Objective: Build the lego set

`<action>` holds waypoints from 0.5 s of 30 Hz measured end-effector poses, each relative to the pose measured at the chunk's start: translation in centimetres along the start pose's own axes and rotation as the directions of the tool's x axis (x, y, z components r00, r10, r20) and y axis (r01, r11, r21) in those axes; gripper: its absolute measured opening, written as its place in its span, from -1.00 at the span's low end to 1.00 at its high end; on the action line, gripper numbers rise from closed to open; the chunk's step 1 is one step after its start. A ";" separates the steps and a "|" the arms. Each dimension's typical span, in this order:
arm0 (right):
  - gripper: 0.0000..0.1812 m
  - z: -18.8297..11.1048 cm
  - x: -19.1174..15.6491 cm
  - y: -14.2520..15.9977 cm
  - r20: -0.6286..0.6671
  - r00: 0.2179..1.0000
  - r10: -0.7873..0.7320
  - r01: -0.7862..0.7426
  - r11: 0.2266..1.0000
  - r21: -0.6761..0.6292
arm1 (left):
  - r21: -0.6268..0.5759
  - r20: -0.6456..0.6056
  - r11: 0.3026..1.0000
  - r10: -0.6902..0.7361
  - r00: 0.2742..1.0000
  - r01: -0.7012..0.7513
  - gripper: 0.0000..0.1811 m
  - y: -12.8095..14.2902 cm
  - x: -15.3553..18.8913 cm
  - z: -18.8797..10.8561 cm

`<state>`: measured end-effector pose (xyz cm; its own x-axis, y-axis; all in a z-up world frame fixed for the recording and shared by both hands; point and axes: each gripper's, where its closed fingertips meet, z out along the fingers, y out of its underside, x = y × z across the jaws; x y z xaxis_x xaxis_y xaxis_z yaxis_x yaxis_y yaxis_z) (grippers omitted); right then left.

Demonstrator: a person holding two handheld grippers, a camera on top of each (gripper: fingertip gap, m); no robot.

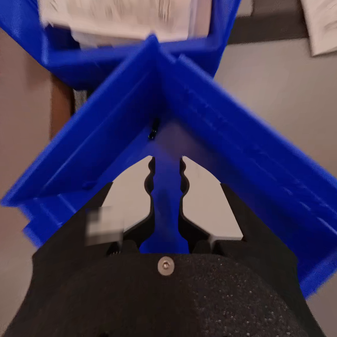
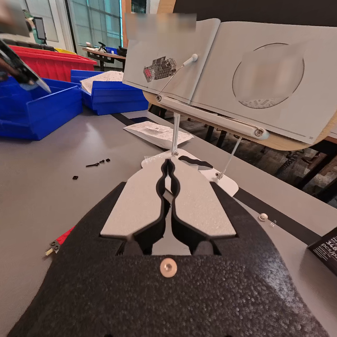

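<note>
My left gripper (image 1: 167, 158) is open and empty, inside a blue bin (image 1: 228, 116), pointing into its far corner. A small black lego piece (image 1: 152, 132) lies in that corner, just beyond the fingertips. My right gripper (image 2: 167, 160) is shut and empty, low over the grey table (image 2: 45, 191). The left gripper also shows in the right wrist view (image 2: 27, 76), over the blue bin (image 2: 54, 111) at far left. Small black pieces (image 2: 98, 162) lie loose on the table. A partly built red and grey piece (image 2: 55, 244) peeks out at the right gripper's left edge.
An instruction booklet (image 2: 200, 60) stands open on a white stand (image 2: 226, 182) ahead of the right gripper. More blue bins (image 2: 116, 98) and a red bin (image 2: 54, 63) stand at back left. A paper bag (image 2: 156, 133), a small white piece (image 2: 262, 217) and a black box (image 2: 326, 251) lie on the table. Left tips to right tips: about 60 cm. Between my left fingertips and the small black lego piece (image 1: 152, 132) there is roughly 9 cm.
</note>
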<state>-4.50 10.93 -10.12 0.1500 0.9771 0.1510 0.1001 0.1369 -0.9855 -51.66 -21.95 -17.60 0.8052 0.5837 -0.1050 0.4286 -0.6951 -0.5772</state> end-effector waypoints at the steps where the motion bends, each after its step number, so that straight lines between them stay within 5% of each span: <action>1: -1.00 0.0 0.0 0.2 -0.003 1.000 -0.001 0.001 1.000 -0.008 | -0.035 -0.009 0.999 -0.016 1.000 0.015 -0.71 0.6 -0.2 1.6; 9: -1.00 0.2 0.3 2.2 -0.005 1.000 0.012 -0.012 0.998 -0.069 | -0.118 0.034 0.979 -0.163 0.986 0.166 -0.59 0.8 -1.9 8.3; 15: -1.00 0.4 0.6 3.4 0.007 0.999 0.041 -0.040 0.994 -0.100 | -0.050 0.037 0.978 -0.202 0.979 0.203 -0.90 0.1 -2.1 9.6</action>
<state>-4.46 12.03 -13.37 0.1469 0.9830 0.1100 0.1916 0.0808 -0.9782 -57.29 -19.21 -25.18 0.6864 0.7271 -0.0166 0.6033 -0.5820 -0.5453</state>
